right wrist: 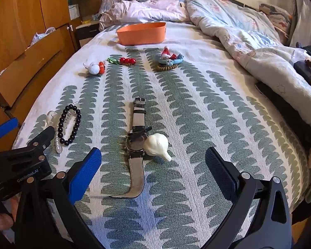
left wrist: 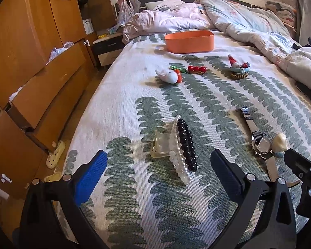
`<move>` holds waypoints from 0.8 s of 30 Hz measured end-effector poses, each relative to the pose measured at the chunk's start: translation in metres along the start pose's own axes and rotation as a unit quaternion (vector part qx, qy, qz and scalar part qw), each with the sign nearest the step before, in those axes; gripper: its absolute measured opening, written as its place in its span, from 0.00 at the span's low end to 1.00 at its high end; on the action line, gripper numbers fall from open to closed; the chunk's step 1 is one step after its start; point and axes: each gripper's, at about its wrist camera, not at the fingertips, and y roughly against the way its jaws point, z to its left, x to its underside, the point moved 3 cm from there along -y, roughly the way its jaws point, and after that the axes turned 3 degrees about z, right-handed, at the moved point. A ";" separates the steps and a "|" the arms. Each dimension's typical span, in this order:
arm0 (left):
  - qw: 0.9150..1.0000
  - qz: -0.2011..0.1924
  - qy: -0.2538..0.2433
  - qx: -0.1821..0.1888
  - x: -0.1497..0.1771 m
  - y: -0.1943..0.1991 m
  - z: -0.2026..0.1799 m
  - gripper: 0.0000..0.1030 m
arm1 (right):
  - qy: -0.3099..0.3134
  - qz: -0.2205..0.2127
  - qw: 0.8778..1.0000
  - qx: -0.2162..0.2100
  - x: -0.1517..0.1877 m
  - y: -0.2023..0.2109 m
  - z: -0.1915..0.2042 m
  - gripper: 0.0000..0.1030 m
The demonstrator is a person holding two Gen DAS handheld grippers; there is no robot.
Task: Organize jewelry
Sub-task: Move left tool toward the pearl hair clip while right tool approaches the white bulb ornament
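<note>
On the bedspread lie a clear hair claw with pearl beads and a black bead bracelet [left wrist: 182,145] [right wrist: 69,124], a wristwatch [left wrist: 259,141] [right wrist: 136,139] and a white shell-like piece [left wrist: 280,143] [right wrist: 157,143] touching it. Farther back are a white plush charm [left wrist: 170,75] [right wrist: 94,68], a red berry clip [left wrist: 196,68] [right wrist: 126,60], a Santa figure on a beaded ring [left wrist: 238,67] [right wrist: 169,60] and an orange bin [left wrist: 189,41] [right wrist: 142,33]. My left gripper [left wrist: 157,166] is open just before the claw. My right gripper [right wrist: 153,166] is open just before the watch.
Wooden wardrobe and drawers [left wrist: 31,62] stand left of the bed, with slippers [left wrist: 56,154] on the floor. Crumpled duvets [right wrist: 248,37] cover the far and right side. A nightstand [left wrist: 108,47] is at the bed's head.
</note>
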 end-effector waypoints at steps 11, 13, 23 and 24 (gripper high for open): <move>1.000 -0.001 0.012 0.012 -0.002 -0.001 0.003 0.96 | 0.000 0.001 1.000 -0.002 -0.001 -0.005 0.000 0.97; 1.000 -0.003 0.014 0.012 -0.003 -0.001 0.003 0.96 | 0.000 -0.001 1.000 -0.002 -0.001 -0.006 0.000 0.97; 1.000 0.006 0.011 0.001 -0.007 -0.012 0.002 0.96 | -0.004 -0.001 1.000 0.001 -0.005 -0.012 -0.002 0.96; 1.000 0.010 0.012 -0.001 -0.008 -0.015 0.002 0.96 | -0.005 -0.002 1.000 0.001 -0.005 -0.013 -0.002 0.96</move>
